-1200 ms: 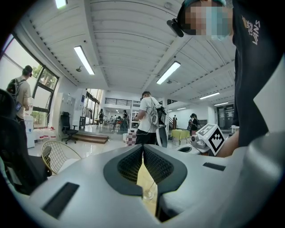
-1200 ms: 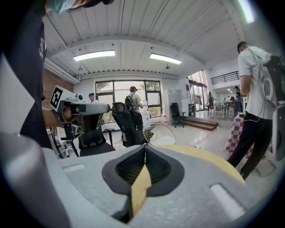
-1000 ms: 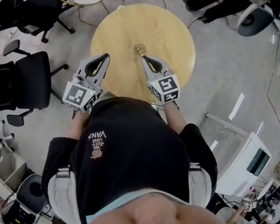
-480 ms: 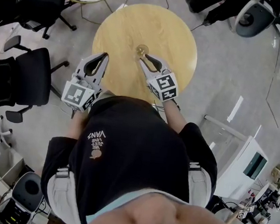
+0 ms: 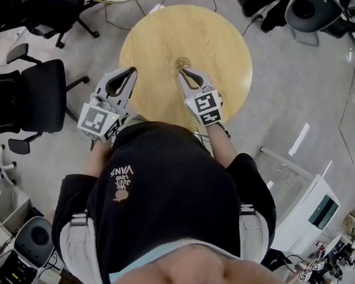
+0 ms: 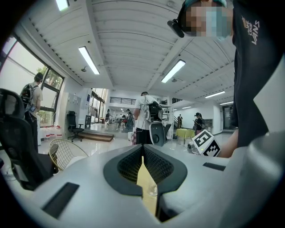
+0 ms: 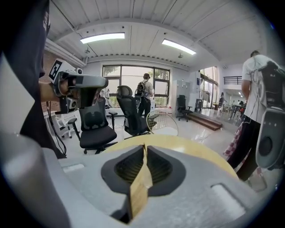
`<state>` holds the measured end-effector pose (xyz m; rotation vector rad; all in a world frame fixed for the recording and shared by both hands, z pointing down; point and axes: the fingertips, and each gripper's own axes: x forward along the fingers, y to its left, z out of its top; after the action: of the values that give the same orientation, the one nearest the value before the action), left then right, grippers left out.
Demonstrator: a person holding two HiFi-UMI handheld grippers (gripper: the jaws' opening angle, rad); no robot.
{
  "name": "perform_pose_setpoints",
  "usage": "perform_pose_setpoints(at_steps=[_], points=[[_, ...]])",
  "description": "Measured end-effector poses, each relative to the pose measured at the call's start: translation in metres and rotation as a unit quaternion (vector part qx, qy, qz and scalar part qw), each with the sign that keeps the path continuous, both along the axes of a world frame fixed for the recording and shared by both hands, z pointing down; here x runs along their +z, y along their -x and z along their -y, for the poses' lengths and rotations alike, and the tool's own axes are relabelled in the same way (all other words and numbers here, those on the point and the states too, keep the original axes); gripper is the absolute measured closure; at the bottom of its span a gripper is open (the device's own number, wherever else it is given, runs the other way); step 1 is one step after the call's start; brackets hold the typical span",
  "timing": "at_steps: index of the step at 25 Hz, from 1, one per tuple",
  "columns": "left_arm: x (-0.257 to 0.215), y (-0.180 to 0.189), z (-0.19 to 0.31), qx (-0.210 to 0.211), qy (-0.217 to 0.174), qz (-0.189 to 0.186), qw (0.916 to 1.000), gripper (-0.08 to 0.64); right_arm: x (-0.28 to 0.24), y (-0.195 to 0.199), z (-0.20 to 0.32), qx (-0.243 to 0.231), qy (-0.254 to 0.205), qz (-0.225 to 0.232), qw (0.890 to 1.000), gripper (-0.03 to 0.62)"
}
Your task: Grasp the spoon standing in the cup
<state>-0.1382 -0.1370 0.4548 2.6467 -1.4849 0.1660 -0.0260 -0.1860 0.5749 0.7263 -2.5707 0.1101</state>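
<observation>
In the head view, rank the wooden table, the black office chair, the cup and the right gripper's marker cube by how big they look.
1. wooden table
2. black office chair
3. marker cube, though it sits nearer the camera
4. cup

I'm seeing the cup (image 5: 183,62), a small clear glass, standing upright a little past the middle of the round wooden worktop (image 5: 172,31). I'm looking for the spoon in it, but it is too small to make out.
</observation>
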Motion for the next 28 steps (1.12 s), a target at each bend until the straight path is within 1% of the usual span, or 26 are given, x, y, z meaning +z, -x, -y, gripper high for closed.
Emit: perform_pose_setpoints(at_steps=[1,2,10,15,23,28], points=[[0.000,0.002,0.000,-0.003,0.000,-0.001,1.0000,0.552,0.000,0.000,0.001,0.001,-0.001,-0.001,1.000,0.580],[0.001,0.004,0.001,-0.005,0.000,-0.001,1.0000,0.552,0.000,0.001,0.003,0.002,-0.002,-0.001,1.000,0.584],[0.004,0.010,0.001,-0.006,0.001,-0.003,1.0000,0.552,-0.004,0.001,0.011,0.015,0.002,0.012,1.000,0.589],[0.005,0.012,-0.001,-0.009,0.003,-0.011,0.9999,0.552,-0.010,0.000,0.011,0.021,0.005,0.018,1.000,0.591],[-0.001,0.017,0.004,-0.002,0.001,-0.013,0.9999,0.552,-0.020,0.001,0.017,0.034,0.004,0.017,0.999,0.591],[0.002,0.019,0.005,-0.002,-0.001,-0.014,0.9999,0.552,-0.030,-0.002,0.018,0.044,0.009,0.031,0.999,0.591]])
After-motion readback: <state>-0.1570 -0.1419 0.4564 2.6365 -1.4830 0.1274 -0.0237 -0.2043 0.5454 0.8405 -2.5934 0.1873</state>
